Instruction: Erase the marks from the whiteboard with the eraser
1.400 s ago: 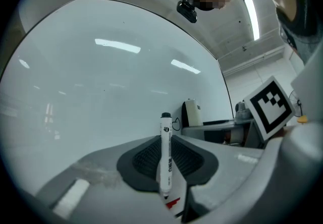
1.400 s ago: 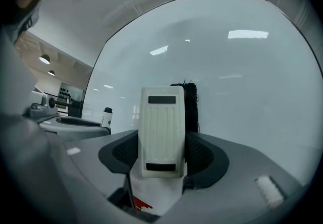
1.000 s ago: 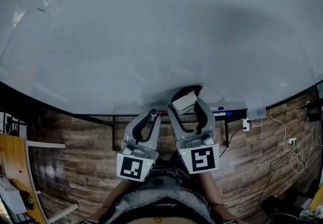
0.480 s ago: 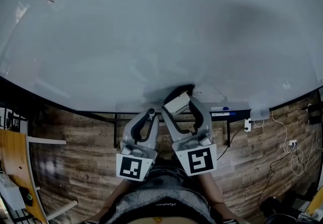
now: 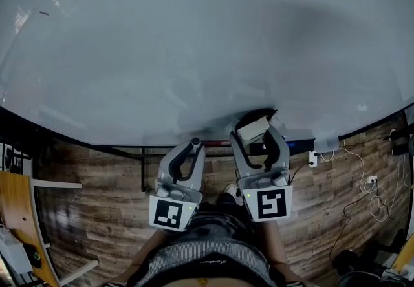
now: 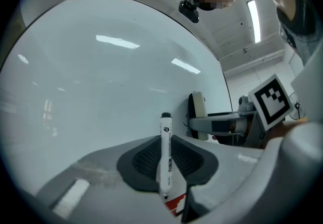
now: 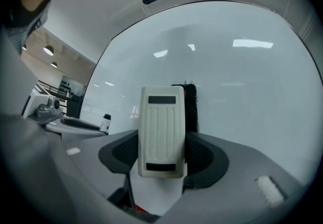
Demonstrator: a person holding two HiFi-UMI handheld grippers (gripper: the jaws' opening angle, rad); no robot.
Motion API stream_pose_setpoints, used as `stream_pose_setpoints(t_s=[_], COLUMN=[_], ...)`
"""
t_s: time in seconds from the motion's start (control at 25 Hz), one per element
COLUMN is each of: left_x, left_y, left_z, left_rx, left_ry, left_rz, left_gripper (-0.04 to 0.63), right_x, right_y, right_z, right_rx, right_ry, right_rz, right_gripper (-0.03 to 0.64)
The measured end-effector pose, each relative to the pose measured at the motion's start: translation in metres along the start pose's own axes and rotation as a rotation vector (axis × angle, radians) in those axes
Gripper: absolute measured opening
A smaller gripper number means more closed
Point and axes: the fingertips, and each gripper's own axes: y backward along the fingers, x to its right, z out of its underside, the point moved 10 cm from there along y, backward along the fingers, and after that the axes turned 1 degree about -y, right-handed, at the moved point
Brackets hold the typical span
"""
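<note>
The whiteboard (image 5: 194, 46) fills the upper head view. My right gripper (image 5: 257, 132) is shut on a white eraser (image 5: 253, 128) with a black felt face, held against the board's lower edge. In the right gripper view the eraser (image 7: 161, 131) stands upright between the jaws, its felt touching the board (image 7: 242, 81). My left gripper (image 5: 193, 148) sits lower left, shut on a white marker (image 6: 165, 155) with a black cap, short of the board (image 6: 91, 81). A tiny red mark (image 5: 43, 13) shows at the board's upper left.
A tray rail (image 5: 284, 147) with markers runs under the board. A wooden-plank floor (image 5: 97, 214) lies below. A wooden table edge (image 5: 16, 214) is at left. Cables and a wall plug (image 5: 372, 182) lie at right. The person's torso (image 5: 207, 260) is at the bottom.
My right gripper swung left and up with the eraser along the board's bottom edge, then back right and slightly down. The left gripper barely moved.
</note>
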Motion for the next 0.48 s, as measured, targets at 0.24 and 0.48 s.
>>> stream_pose_setpoints(t_s=[0.24,0.48], left_x=[0.002,-0.007], left_y=[-0.001,0.008], left_z=[0.001,0.003], left_rx=[-0.002,-0.016], left_ry=[0.008,0.011], left_rz=[0.000,-0.026], left_gripper=[0.071,0.069], right_x=[-0.006,-0.028], right_y=[-0.002,-0.013], right_z=[-0.003,-0.004], right_rx=[-0.005,0.018], right_ry=[0.008,0.005], right_rz=[0.004,-0.068], right_gripper=[0.259,0.259])
